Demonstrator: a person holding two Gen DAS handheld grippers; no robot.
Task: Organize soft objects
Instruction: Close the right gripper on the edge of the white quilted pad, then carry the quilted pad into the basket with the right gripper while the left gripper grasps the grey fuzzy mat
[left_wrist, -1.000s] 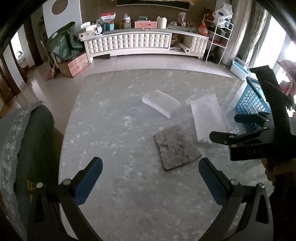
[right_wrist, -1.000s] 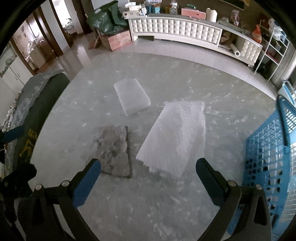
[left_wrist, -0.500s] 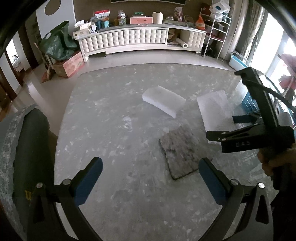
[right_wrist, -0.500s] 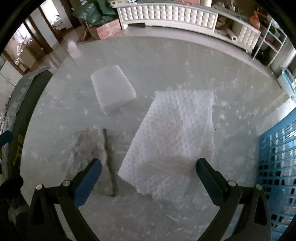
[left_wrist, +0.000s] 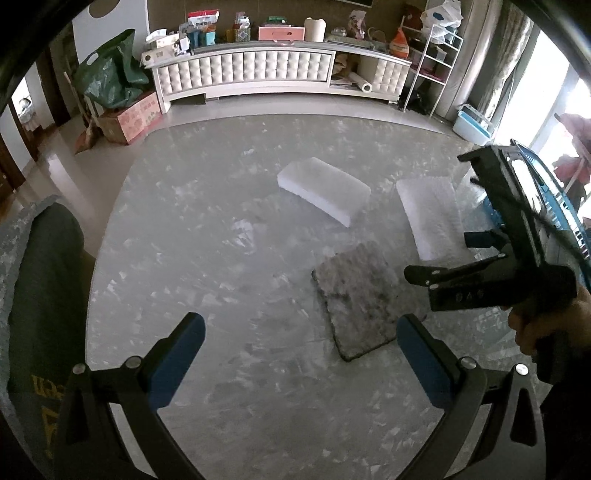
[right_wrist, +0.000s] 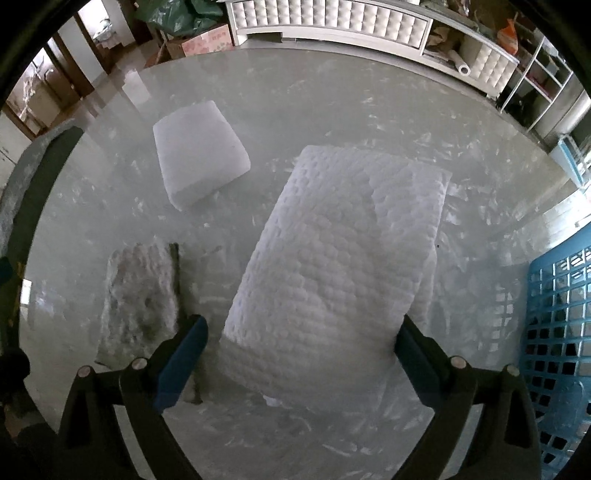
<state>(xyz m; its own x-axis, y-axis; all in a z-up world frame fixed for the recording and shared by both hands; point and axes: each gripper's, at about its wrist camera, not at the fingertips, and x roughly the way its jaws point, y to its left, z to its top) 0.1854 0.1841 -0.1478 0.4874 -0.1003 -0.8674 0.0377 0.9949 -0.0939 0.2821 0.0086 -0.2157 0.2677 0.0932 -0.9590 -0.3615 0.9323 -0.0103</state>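
While the right gripper (right_wrist: 301, 334) is spread wide astride the near end of the white bubble-textured pad (right_wrist: 340, 258), the left gripper (left_wrist: 301, 341) hangs equally spread above the marble table (left_wrist: 207, 266). Gray fibrous pad (left_wrist: 356, 299) lies just left; blue basket (right_wrist: 557, 332) stands right.

There are three soft things on the counter (left_wrist: 207, 266). One is a white foam block (left_wrist: 325, 189). One is a white bumpy pad (right_wrist: 340, 251). One is a gray fuzzy pad (left_wrist: 356, 297). There is one blue basket (right_wrist: 557, 332) with holes in its side. There are two tongs: the left tongs (left_wrist: 299, 349) and the right tongs (right_wrist: 301, 352). Each has two blue fingers (right_wrist: 181, 360). Far back there is one long white cabinet (left_wrist: 258, 75), one cardboard box (left_wrist: 131, 120), one green bag (left_wrist: 112, 79) and one white wire shelf (left_wrist: 430, 61).
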